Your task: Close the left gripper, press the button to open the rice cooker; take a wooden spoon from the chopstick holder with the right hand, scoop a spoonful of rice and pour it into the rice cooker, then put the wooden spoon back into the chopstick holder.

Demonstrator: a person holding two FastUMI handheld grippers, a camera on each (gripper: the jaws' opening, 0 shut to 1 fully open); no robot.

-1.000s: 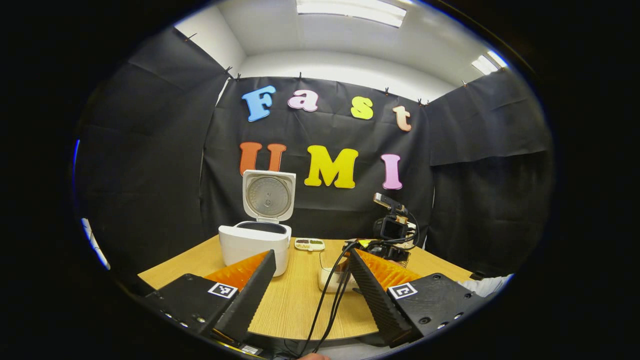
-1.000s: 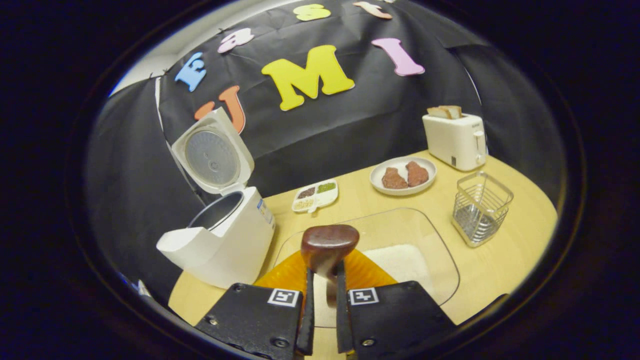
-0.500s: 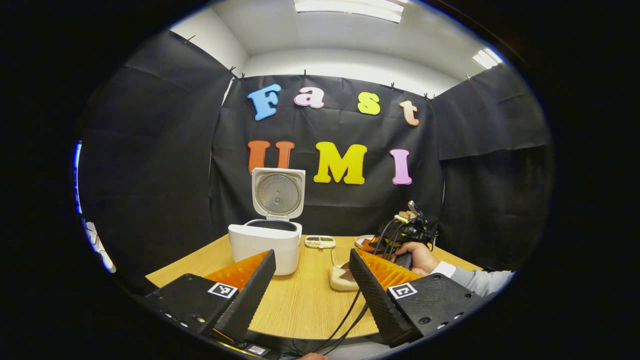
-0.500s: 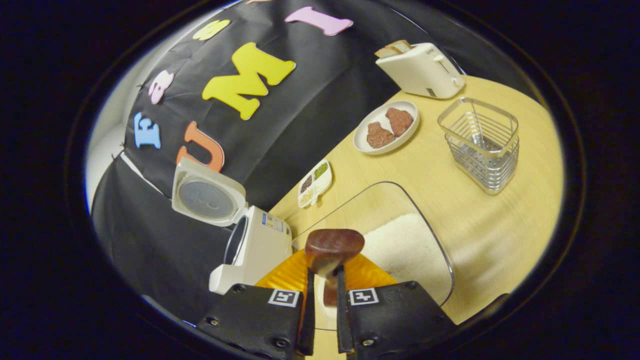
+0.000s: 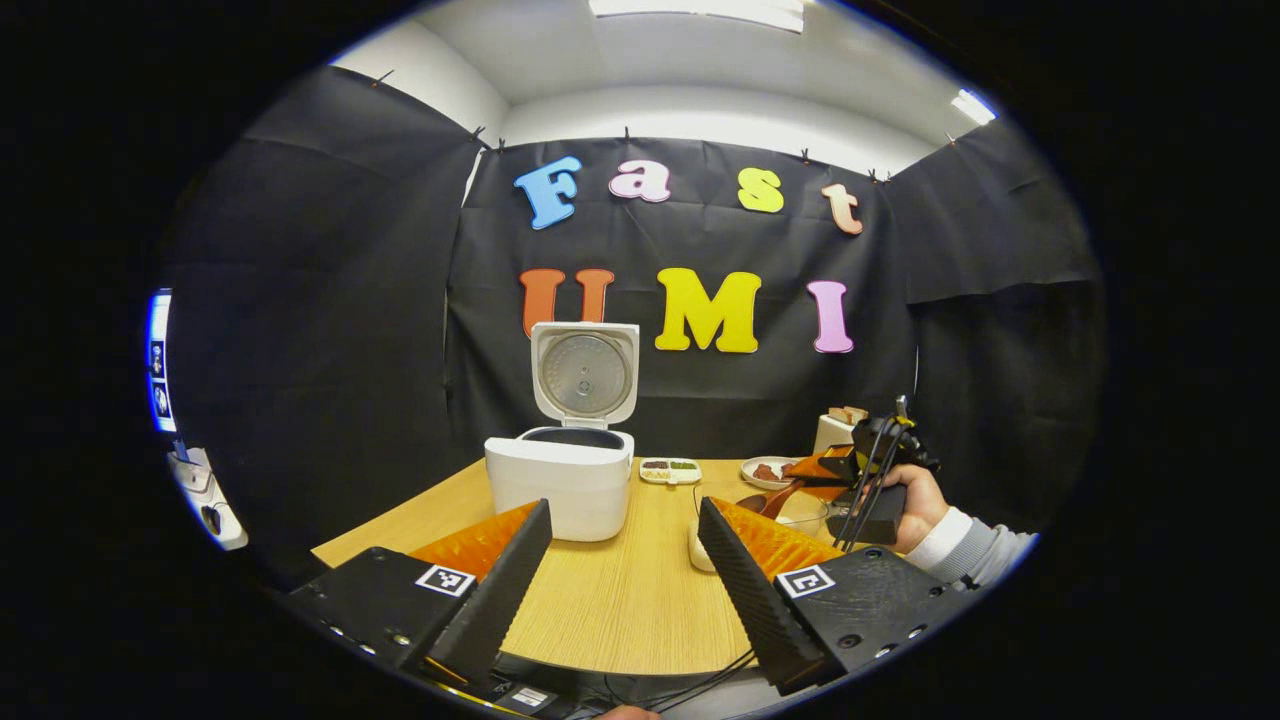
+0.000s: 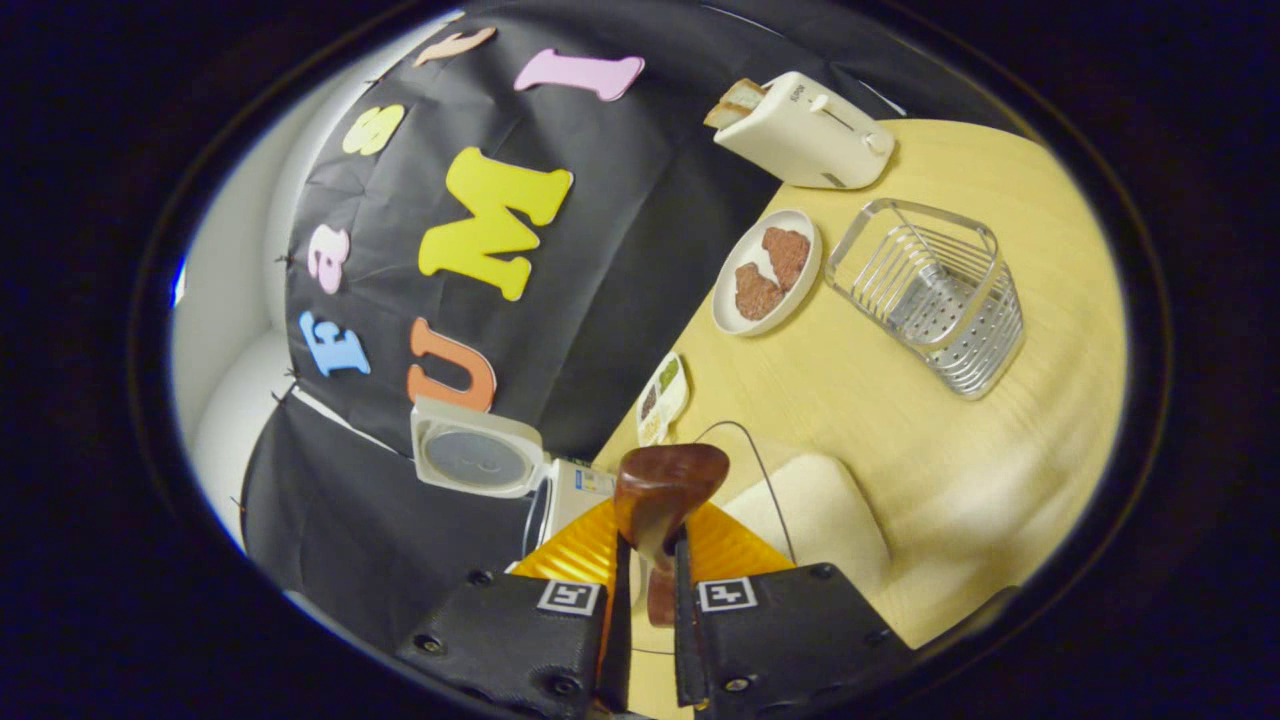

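Note:
The white rice cooker (image 5: 575, 485) stands with its lid (image 5: 585, 368) up at the table's back left. My left gripper (image 5: 620, 560) is open and empty, well short of the cooker. Farther right, a hand (image 5: 918, 505) holds my right gripper (image 5: 835, 468) tilted over the glass rice dish (image 5: 700, 540). That right gripper (image 6: 648, 560) is shut on the handle of the wooden spoon (image 6: 665, 480), whose dark bowl sticks out ahead of the fingers, above the rice dish (image 6: 810, 510). The rice cooker (image 6: 565, 488) lies left of the spoon. The wire chopstick holder (image 6: 930, 295) stands empty.
A plate (image 6: 765, 270) with two brown pieces, a white toaster (image 6: 800, 130) with bread and a small sectioned dish (image 6: 660, 398) sit along the back of the wooden table (image 6: 1000, 430). Black cables hang from the right gripper (image 5: 860, 500). Black cloth walls close the booth.
My right gripper has rolled further sideways with the spoon and moved rightward over the rice dish. The left gripper view has shifted, so the cooker sits more to the right.

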